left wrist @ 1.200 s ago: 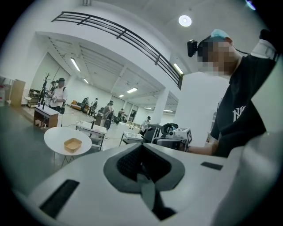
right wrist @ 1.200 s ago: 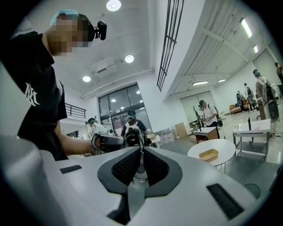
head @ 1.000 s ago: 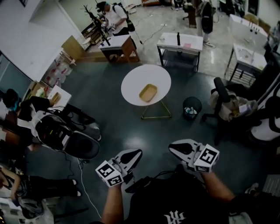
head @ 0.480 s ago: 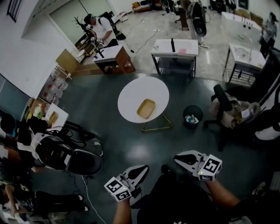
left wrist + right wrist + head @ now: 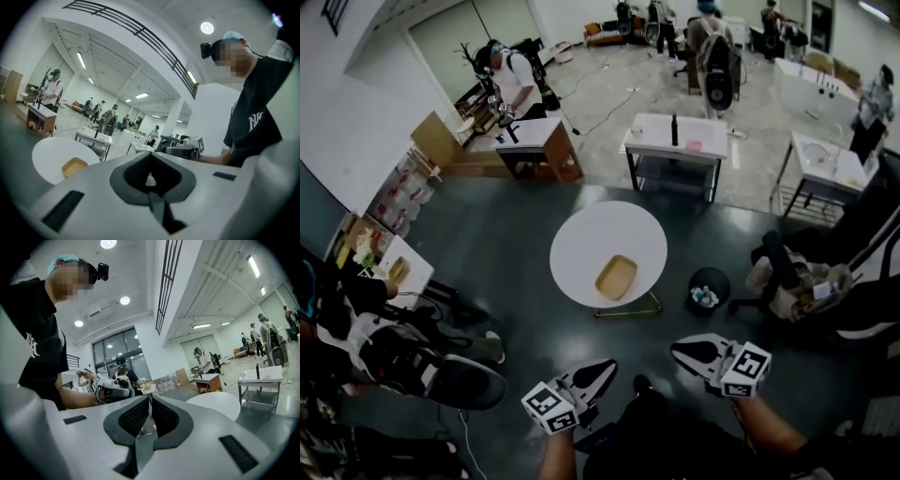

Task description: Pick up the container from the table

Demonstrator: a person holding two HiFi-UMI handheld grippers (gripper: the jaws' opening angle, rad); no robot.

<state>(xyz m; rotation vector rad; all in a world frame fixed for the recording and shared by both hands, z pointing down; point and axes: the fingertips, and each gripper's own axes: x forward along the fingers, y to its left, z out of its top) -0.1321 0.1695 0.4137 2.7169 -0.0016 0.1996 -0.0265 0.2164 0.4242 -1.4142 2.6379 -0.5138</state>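
A shallow tan container [image 5: 617,277] lies on a round white table [image 5: 581,246] some way ahead of me in the head view. The left gripper view shows that container [image 5: 74,167] on the table [image 5: 51,152] at its left. My left gripper [image 5: 607,367] is held low near my body, jaws shut and empty. My right gripper [image 5: 677,352] is beside it on the right, also shut with nothing between its pads. Both are well short of the table. In the right gripper view only the table's edge [image 5: 220,401] shows.
A black waste bin [image 5: 708,290] stands right of the table. Office chairs [image 5: 787,272] sit to the right and a dark chair [image 5: 412,366] to the left. White desks [image 5: 677,139] and a wooden desk [image 5: 534,145] stand beyond. Several people are in the room.
The table and container have drawn a little nearer and lower in the head view. Both grippers stay shut and have moved forward with me across the dark floor.
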